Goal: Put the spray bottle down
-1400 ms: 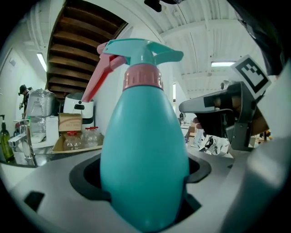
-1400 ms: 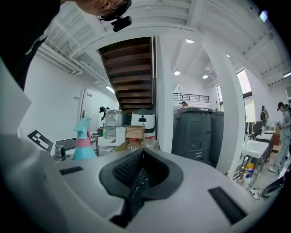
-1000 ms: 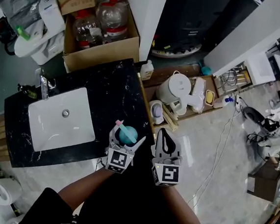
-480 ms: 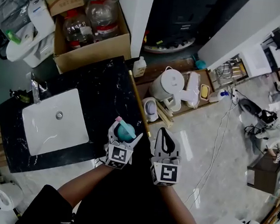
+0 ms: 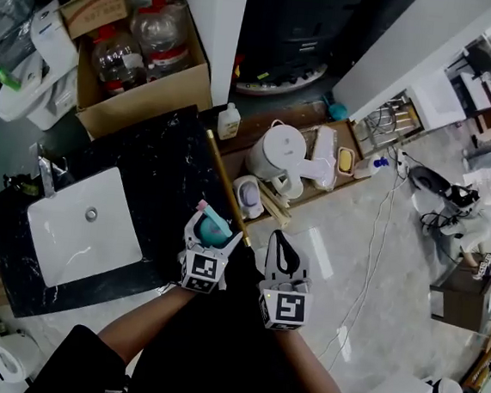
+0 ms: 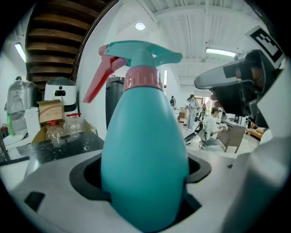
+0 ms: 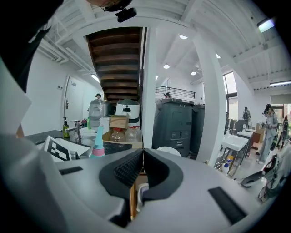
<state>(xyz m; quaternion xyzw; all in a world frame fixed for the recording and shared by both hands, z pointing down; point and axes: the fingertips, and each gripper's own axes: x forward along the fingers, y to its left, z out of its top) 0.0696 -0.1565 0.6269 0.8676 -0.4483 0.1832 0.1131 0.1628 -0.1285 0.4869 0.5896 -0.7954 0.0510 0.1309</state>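
Observation:
A teal spray bottle point(image 6: 144, 150) with a pink collar and red trigger stands upright between my left gripper's jaws, which are shut on its body. In the head view the spray bottle point(image 5: 214, 229) and left gripper point(image 5: 211, 240) hang over the right front corner of the black marble counter point(image 5: 170, 175). My right gripper point(image 5: 284, 257) is beside it over the floor, its jaws shut with nothing between them; the right gripper point(image 7: 142, 159) shows its pads touching. The bottle's top point(image 7: 97, 146) peeks in at the left of the right gripper view.
A white sink point(image 5: 78, 231) with a tap point(image 5: 45, 172) is set in the counter's left half. A cardboard box of large water bottles point(image 5: 143, 48) stands behind the counter. A white kettle point(image 5: 275, 155) and other items lie on a low wooden shelf point(image 5: 321, 125) at the right.
Both grippers and the bottle have kept their pose relative to each other. The counter and sink have slid left and down in the head view as the view shifted.

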